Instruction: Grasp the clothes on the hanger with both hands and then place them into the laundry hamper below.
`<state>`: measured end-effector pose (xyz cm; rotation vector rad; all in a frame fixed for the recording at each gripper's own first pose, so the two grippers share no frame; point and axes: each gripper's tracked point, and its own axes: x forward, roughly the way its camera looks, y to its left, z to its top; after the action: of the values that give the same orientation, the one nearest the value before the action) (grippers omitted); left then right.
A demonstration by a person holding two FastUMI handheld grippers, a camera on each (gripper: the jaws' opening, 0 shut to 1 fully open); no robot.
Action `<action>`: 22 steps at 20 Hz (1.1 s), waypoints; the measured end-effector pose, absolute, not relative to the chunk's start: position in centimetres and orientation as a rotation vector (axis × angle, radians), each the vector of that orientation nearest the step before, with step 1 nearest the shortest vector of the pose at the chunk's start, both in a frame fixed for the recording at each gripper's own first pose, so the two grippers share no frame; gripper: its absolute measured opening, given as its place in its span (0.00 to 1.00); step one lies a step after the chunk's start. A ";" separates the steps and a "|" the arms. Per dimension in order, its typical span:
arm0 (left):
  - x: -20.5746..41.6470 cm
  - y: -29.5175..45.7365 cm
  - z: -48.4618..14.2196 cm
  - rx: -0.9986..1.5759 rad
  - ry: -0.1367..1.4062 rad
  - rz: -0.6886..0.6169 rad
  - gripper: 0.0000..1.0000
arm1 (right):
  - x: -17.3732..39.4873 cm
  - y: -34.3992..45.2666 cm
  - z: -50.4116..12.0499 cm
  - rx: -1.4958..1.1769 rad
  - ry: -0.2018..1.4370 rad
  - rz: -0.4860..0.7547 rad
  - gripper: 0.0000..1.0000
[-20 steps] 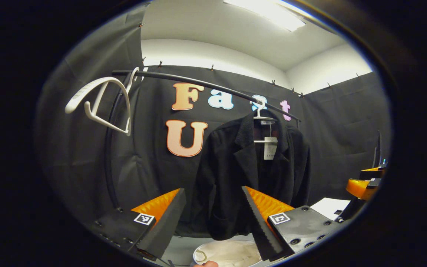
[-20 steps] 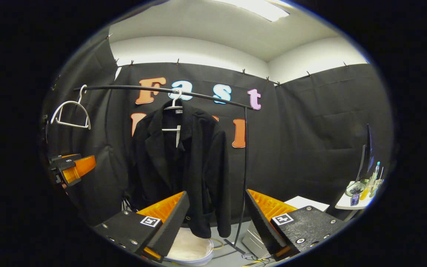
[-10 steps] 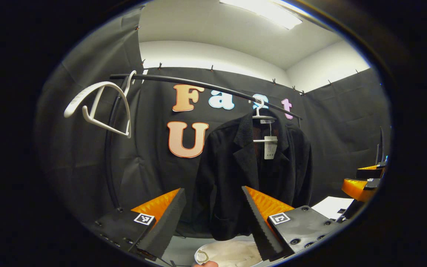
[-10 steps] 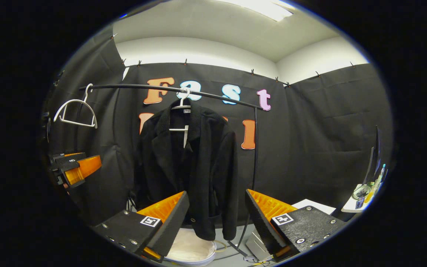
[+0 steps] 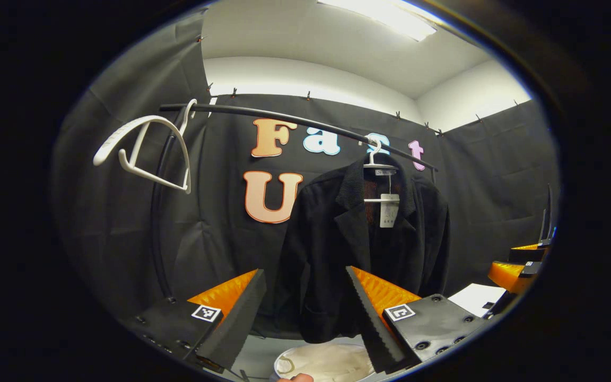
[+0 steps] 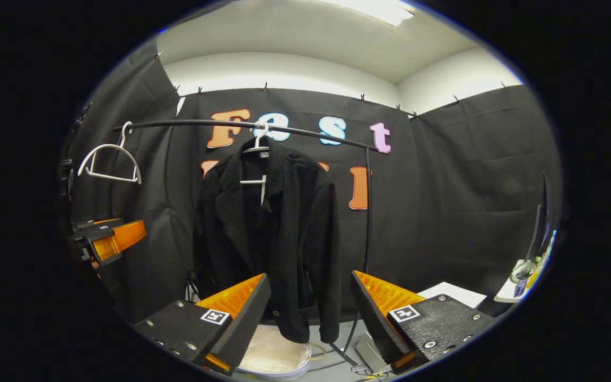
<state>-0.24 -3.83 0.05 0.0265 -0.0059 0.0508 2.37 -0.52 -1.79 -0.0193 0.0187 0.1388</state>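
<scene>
A black jacket hangs on a white hanger from the black rail. Below it stands the white laundry hamper, partly hidden by fingers. My left gripper is open, a short way in front of the jacket's lower half, touching nothing. My right gripper is open too, facing the jacket's right hem from a distance. The right gripper shows at the right edge of the left gripper view, the left gripper at the left edge of the right gripper view.
An empty white hanger hangs at the rail's left end. The rail's upright post stands right of the jacket. A white sheet lies at the right, and a small shelf with bottles stands far right. Cables lie on the floor.
Both views have shifted slightly; the jacket sits a little nearer and more central in the right gripper view. Both grippers stay open and nothing has been touched.
</scene>
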 end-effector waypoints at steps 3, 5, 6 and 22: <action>-0.5 -5.0 -0.4 0.024 0.007 0.064 0.96 | 2.6 -1.5 -2.3 0.001 0.031 0.164 0.93; -0.5 -6.0 -1.1 0.017 0.023 0.071 0.92 | 3.1 -1.8 -2.8 0.019 0.048 0.187 0.93; -0.2 -6.8 -1.5 0.007 0.029 0.068 0.96 | 3.5 -1.7 -2.8 0.027 0.051 0.206 0.93; 22.6 -12.5 -6.1 0.031 0.017 -0.144 0.92 | 25.3 9.4 -4.9 0.012 0.086 0.216 0.94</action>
<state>22.61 -12.49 -6.05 0.0311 0.0171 -0.1443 25.31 9.37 -4.91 0.0120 0.0857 0.2155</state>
